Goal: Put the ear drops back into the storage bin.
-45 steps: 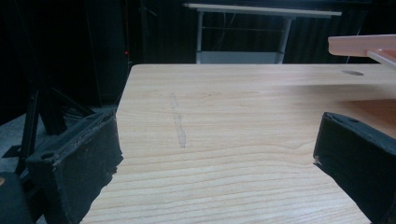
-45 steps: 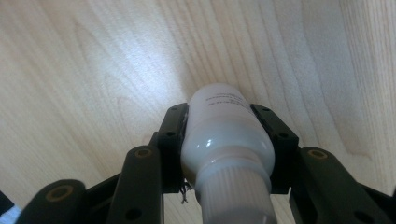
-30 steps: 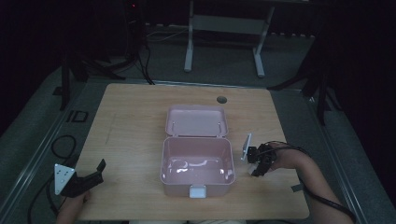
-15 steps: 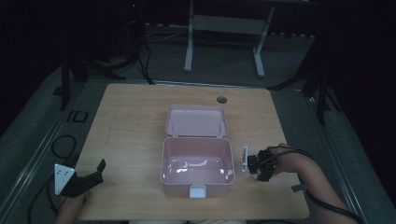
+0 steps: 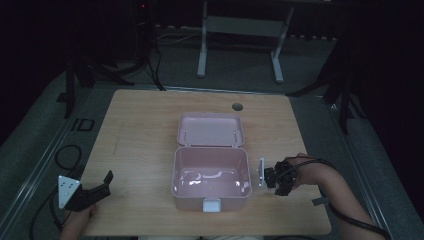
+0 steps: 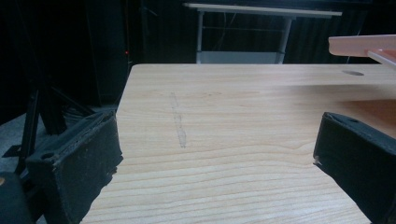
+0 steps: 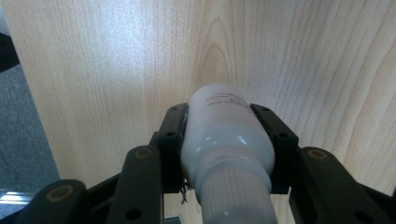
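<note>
Right claw (image 7: 226,140) pinching white bottle (image 7: 224,135), lower right of high view, just right of open pink box (image 5: 211,186); bottle axis along jaws. Left claw (image 5: 95,187) spread, empty, lower left, well apart.

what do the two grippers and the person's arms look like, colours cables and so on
Both are black two-jaw tools. The left gripper carries a grey three-cornered plate with small holes at its rear; in its own view the jaws are thick, rough-edged black pads. The right gripper has a small pale plate and a black cable looping back over the forearm; its jaws show round screw holes. No sleeves are visible on the forearms.
</note>
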Available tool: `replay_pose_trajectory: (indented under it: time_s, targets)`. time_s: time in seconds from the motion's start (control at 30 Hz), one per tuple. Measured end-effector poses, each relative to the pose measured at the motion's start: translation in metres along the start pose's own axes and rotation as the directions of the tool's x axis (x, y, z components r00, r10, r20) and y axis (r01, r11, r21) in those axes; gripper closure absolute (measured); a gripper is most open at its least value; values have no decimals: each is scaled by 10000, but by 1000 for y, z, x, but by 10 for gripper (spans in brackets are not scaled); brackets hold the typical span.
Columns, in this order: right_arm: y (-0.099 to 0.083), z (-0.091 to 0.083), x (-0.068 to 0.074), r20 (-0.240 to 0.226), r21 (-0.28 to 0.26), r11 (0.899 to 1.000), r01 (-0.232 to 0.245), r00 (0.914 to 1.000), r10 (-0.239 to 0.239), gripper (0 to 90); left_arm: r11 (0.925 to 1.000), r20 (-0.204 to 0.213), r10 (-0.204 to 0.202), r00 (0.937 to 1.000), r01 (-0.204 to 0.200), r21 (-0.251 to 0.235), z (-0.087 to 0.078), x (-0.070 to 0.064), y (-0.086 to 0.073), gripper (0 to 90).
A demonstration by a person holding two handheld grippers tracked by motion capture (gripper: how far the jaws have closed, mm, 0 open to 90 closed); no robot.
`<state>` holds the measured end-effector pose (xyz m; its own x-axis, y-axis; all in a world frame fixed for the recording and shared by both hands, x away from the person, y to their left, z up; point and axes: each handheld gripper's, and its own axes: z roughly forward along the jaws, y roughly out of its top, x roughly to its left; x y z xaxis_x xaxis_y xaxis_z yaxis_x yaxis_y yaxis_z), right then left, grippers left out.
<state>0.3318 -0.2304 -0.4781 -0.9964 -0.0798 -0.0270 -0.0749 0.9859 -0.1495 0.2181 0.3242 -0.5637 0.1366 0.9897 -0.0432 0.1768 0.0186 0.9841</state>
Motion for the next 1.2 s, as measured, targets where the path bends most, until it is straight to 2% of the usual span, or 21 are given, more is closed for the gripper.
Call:
replay_pose_trajectory:
  time_s: [0.33,0.77,0.93,1.2]
  targets:
    - [-2,-14,0,10,14,10000,-28,10000,28,593,10000,-16,23,10000,-23,14,0,0,0,10]
    - [6,-42,2,206,131,9995,272,9994,-275,593,10000,-6,14,10000,-14,12,0,0,0,9]
    - [8,-50,1,206,221,9995,234,9995,-238,593,10000,-16,16,10000,-16,19,0,0,0,10]
    - [12,-65,2,267,76,9998,196,9994,-198,593,10000,-20,17,10000,-17,14,0,0,0,10]
